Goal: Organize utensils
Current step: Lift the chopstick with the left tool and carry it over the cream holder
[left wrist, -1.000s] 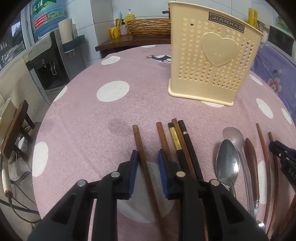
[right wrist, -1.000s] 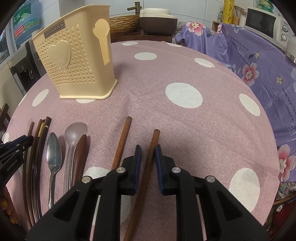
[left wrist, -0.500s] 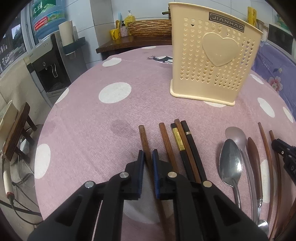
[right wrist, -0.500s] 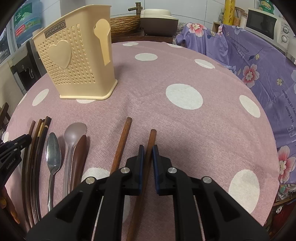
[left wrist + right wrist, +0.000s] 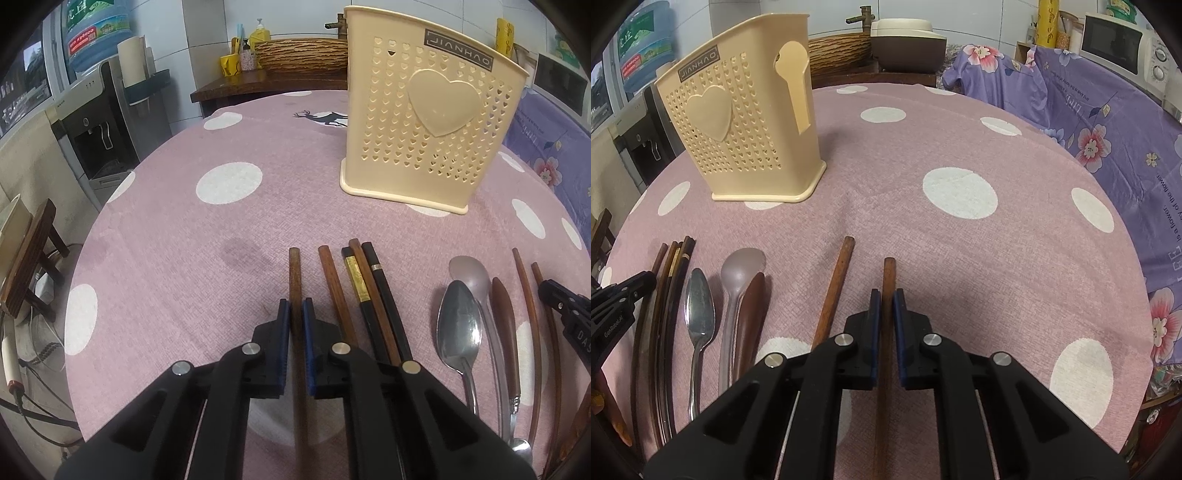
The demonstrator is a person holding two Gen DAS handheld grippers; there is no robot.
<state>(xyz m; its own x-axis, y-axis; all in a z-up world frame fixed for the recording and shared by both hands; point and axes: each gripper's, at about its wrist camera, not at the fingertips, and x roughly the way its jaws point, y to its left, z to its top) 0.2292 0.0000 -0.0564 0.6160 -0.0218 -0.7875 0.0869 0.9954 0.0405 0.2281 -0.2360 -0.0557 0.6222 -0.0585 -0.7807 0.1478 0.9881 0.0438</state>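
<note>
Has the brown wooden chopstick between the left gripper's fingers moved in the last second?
Yes. The brown wooden chopstick swung straight, its far tip now nearer the neighbouring brown chopstick, as the left gripper shut on it.

A pink cloth with white dots [image 5: 229, 182] covers the bench. The utensil holder [image 5: 424, 122] is cream, pierced with tiny hearts. Black tongs [image 5: 295, 317] carry blue pads [image 5: 283, 321]. Brown chopsticks [image 5: 833, 291], one gold-banded black chopstick [image 5: 356, 280], silver spoon [image 5: 458, 325].
</note>
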